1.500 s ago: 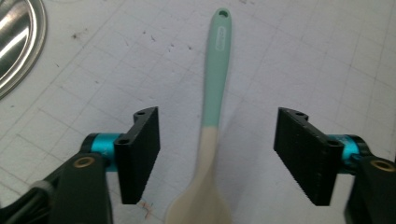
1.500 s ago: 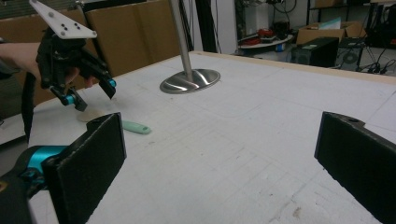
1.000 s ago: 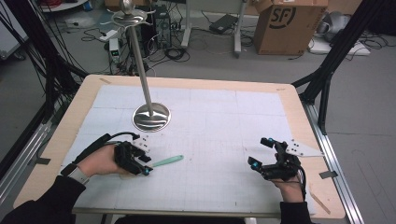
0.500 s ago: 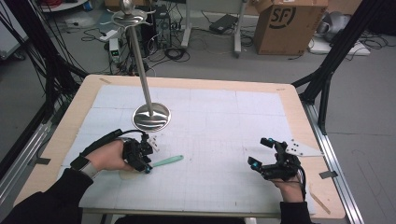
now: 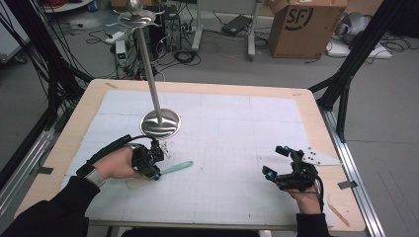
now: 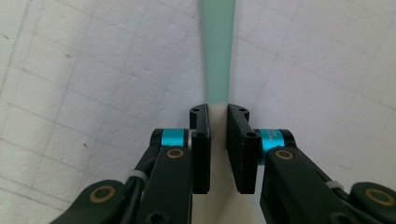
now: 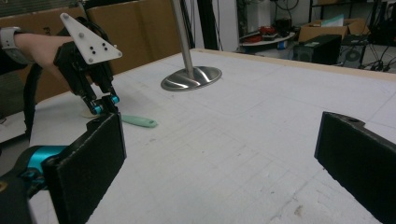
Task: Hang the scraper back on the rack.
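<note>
Fingers (image 6: 201, 140) of left gripper (image 6: 218, 116) closing around the spatula (image 6: 217, 51); right gripper (image 7: 224, 154) agape.

2 claws are working over 1 desk (image 5: 316, 123): the left claw (image 5: 154, 167) and the right claw (image 5: 279, 163). 1 green-handled spatula (image 5: 175, 168) is lying on the desk's 1 white grid mat (image 5: 227, 128). 1 metal stand (image 5: 159, 123) is standing there. 1 cardboard box (image 5: 301, 24) is sitting behind.

A: Where are your cams?
B: High one's above my side, looking down the table (image 5: 217, 98). My gripper cams ride close and low; right one shares the steel stand (image 7: 191, 77), mid-left up top.
</note>
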The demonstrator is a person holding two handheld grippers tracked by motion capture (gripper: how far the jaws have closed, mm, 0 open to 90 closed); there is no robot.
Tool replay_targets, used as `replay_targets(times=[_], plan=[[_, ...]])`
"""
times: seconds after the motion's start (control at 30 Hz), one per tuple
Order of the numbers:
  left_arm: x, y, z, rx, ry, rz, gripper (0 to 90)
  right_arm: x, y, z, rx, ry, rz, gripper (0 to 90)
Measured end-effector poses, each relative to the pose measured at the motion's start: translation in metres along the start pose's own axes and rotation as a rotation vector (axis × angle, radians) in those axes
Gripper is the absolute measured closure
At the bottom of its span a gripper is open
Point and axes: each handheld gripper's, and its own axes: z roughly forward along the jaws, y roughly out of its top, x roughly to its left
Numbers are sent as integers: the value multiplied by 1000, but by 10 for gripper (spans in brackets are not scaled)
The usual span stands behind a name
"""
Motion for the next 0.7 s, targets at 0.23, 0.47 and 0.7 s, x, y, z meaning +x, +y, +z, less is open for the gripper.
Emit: replay_targets(times=[0.23,0.47,0.7], plan=[[6,-12,-16,-111,6,-56,803,-1,0,-1,-2,0,0,9],[6,-35,-37,-255,43,-104,803,0,0,1,1,-4,-5,10],[12,-59,-54,-481,74,-216,803,1,0,1,3,-4,0,9]])
